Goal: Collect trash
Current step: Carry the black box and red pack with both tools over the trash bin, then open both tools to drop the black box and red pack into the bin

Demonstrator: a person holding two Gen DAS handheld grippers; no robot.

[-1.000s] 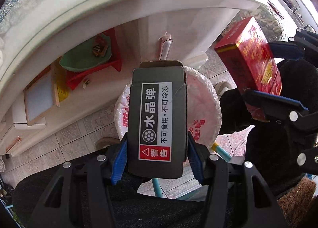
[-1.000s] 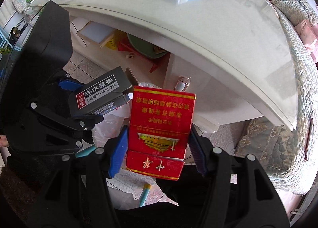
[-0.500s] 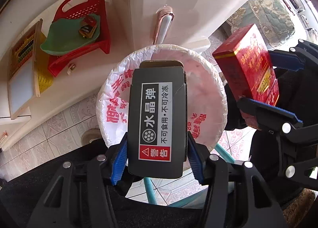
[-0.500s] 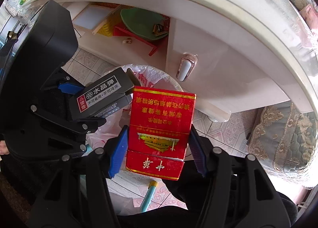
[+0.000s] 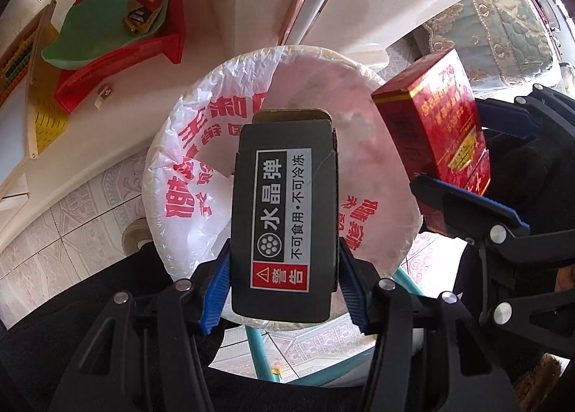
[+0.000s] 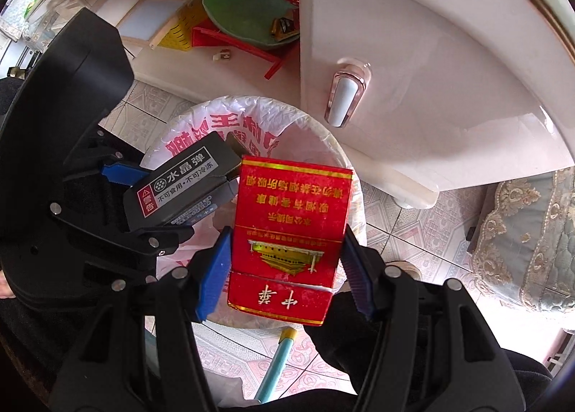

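The left gripper [image 5: 284,286] is pinching a dark grey box [image 5: 285,218] between its 2 blue pads [image 5: 215,289], which are pressing on the box's lower sides. The box is standing lengthwise along the fingers, its white label with black characters and a red warning patch facing the camera, and its top flap is sitting slightly open. The right gripper [image 6: 284,268] is likewise clamping a red cigarette pack [image 6: 289,239], its 2 blue pads [image 6: 212,275] squeezing the pack's long edges; the gold printing is reading upside down in the right wrist view. Both grippers are pointing steeply downward, side by side, the grey box just beside the red pack without clearly touching it.

Directly beneath both items a round bin [image 5: 388,257] is sitting on the tiled floor [image 5: 72,218], lined with a white plastic bag [image 5: 187,167] printed in red characters. A teal stick [image 6: 276,361] is lying on the floor by the bin's near edge. Behind the bin a white cabinet front [image 6: 431,88] with a pale handle [image 6: 343,97] is rising. On the low shelf beside it a red basket [image 5: 118,34] is carrying a green dish [image 5: 97,31] holding small wrappers, next to a yellow abacus frame [image 5: 39,99].
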